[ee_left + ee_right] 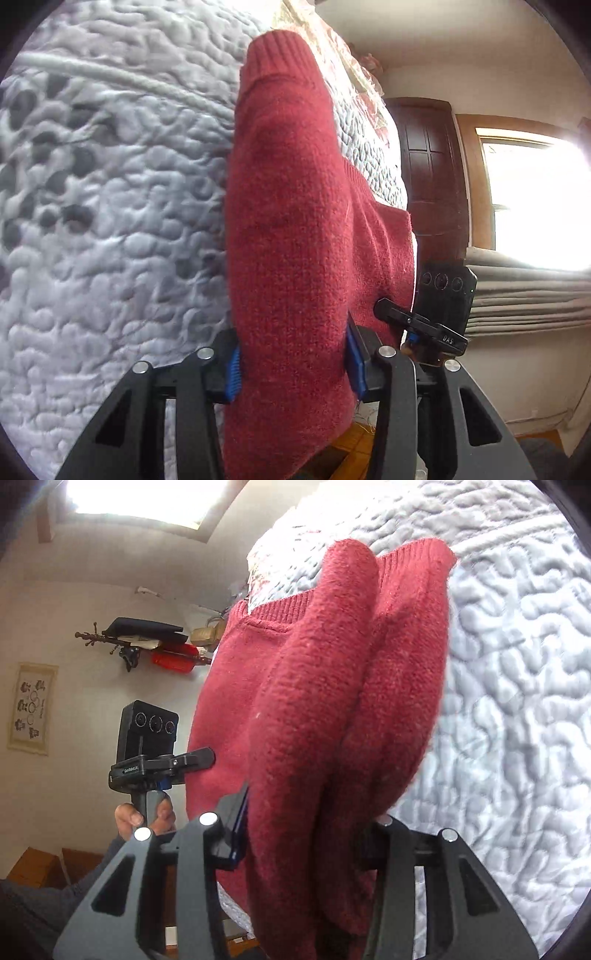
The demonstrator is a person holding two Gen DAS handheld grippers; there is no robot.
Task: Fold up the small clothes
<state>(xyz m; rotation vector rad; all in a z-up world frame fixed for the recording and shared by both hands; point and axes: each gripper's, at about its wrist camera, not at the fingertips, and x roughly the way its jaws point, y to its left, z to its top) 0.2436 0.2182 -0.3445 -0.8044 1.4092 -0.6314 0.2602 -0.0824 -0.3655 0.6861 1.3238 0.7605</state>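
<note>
A red knitted sweater (295, 221) is held up off a white quilted bedspread (110, 184). My left gripper (293, 365) is shut on a thick fold of it, which bulges between the blue pads (233, 373). In the right wrist view the same sweater (332, 701) hangs in two doubled rolls, with a ribbed hem to the left. My right gripper (310, 842) is shut on these rolls. Each view shows the other gripper beside the sweater: the right one (439, 314) and the left one (147, 753), held by a hand (144, 818).
The quilted bedspread (517, 701) fills the space behind the sweater. A dark wooden door (428, 166) and a bright window (532, 199) stand to the right. A wall shelf (144, 642) and a framed picture (31, 709) are on the far wall.
</note>
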